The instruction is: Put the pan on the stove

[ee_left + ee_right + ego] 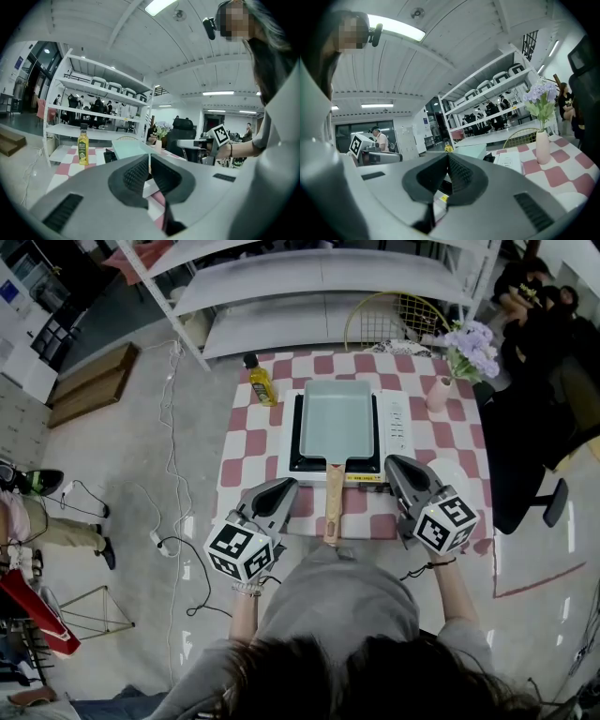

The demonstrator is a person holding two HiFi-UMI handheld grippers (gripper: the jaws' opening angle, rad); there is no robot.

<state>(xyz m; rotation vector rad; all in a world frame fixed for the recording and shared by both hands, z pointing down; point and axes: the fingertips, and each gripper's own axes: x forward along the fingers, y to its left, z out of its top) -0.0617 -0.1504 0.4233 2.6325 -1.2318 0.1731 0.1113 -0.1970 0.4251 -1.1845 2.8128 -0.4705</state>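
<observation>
A pale green rectangular pan point(337, 423) rests on the black top of the white stove point(398, 432), and its wooden handle point(333, 502) reaches toward me over the table's front. My left gripper point(284, 489) hangs left of the handle, shut and empty. My right gripper point(392, 465) hangs right of it, also shut and empty. Neither touches the pan. The left gripper view has the pan point(129, 149) beyond the closed jaws of the left gripper point(149, 161). In the right gripper view, the pan point(472, 151) shows past the closed jaws of the right gripper point(447, 159).
A yellow oil bottle point(260, 379) stands at the table's back left. A pink vase of purple flowers point(441, 390) is at the back right. The red-and-white checked table point(246, 442) has white shelving point(309, 277) behind it and a black chair point(530, 446) to the right.
</observation>
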